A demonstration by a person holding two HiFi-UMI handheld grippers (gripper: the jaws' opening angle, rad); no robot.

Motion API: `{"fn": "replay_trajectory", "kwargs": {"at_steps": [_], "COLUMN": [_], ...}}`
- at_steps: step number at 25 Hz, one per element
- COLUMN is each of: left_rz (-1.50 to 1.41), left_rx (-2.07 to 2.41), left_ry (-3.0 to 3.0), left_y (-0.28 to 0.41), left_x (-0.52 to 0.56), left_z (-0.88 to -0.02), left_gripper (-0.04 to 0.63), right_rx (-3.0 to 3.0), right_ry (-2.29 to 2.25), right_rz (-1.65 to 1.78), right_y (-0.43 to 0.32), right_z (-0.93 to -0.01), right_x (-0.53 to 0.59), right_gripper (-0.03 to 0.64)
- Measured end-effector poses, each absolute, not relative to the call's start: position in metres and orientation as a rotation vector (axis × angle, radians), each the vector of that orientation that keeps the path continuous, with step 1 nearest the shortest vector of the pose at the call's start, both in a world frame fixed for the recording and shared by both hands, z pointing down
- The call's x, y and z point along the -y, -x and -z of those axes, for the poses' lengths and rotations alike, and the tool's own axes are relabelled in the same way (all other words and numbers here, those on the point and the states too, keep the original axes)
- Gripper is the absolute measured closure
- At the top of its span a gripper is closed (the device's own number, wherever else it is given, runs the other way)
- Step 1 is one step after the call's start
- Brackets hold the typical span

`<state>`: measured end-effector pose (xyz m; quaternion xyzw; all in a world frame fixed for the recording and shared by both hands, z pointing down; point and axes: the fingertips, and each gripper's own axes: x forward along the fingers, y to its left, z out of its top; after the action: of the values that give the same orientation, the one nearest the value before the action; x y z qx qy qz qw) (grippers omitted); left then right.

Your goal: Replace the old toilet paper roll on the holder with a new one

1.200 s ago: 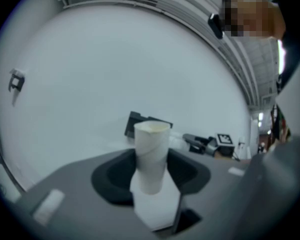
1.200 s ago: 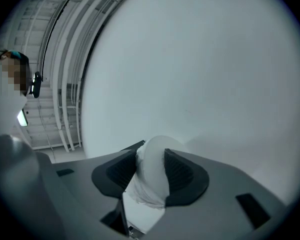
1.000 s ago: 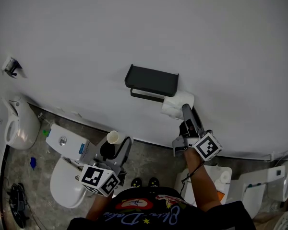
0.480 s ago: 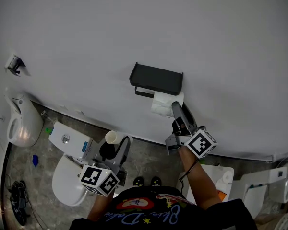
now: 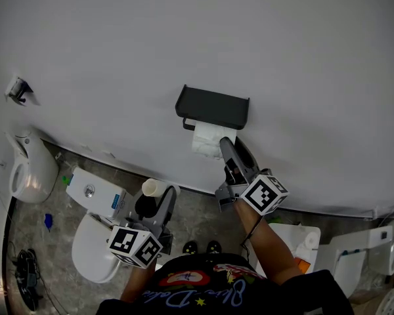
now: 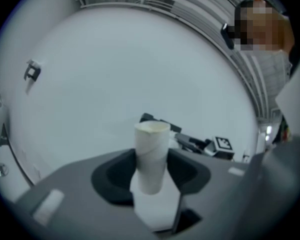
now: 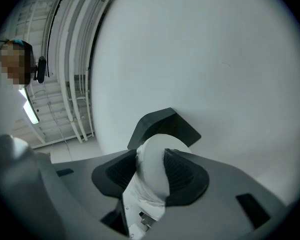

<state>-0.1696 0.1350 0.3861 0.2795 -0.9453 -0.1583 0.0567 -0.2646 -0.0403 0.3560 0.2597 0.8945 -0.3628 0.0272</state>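
A second earlier, my right gripper [image 5: 221,144] had held the white toilet paper roll [image 5: 205,140] off the right-hand end of the black wall-mounted holder with a flat shelf top [image 5: 213,107]. Now gripper and roll had shifted left, and the roll sat directly beneath the shelf, against the white wall [image 5: 197,38]. I could not tell whether the holder's bar ran through the roll's core. My left gripper [image 5: 156,202] had kept its place low down, above the white toilet [image 5: 95,245].

I counted two grippers, one full roll, one bare pale cardboard tube [image 6: 151,156], one holder and one toilet below me.

My right jaws were closed on the roll, their ribbed black pads [image 7: 185,176] pressing in from both sides. The roll looked soft and plump, its rounded white side bulging up between the pads, with crumpled paper trailing down toward the camera. Behind it, in the right gripper view, the dark angular end of the holder stuck out from the wall.

My left jaws stood partway apart, clamped on the cardboard tube. It stood upright between the pads, stripped of paper, with its open top rim showing.
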Motion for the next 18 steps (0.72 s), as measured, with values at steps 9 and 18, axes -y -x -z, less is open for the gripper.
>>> {"fn": "replay_trajectory", "kwargs": {"at_steps": [9, 18], "left_rz": [0.473, 0.480], "left_rx": [2.869, 2.855], "left_ry": [-0.849, -0.850], "left_y": [0.162, 0.165], "left_x": [-0.124, -0.130], "left_z": [-0.386, -0.388], "left_gripper": [0.405, 0.405], "right_rx": [-2.766, -2.835], "right_ry": [-0.831, -0.856], "right_rz": [1.143, 0.949], "right_y": [0.268, 0.273], "right_z": [-0.361, -0.362], "right_x": [0.033, 0.016], "right_gripper": [0.434, 0.434]}}
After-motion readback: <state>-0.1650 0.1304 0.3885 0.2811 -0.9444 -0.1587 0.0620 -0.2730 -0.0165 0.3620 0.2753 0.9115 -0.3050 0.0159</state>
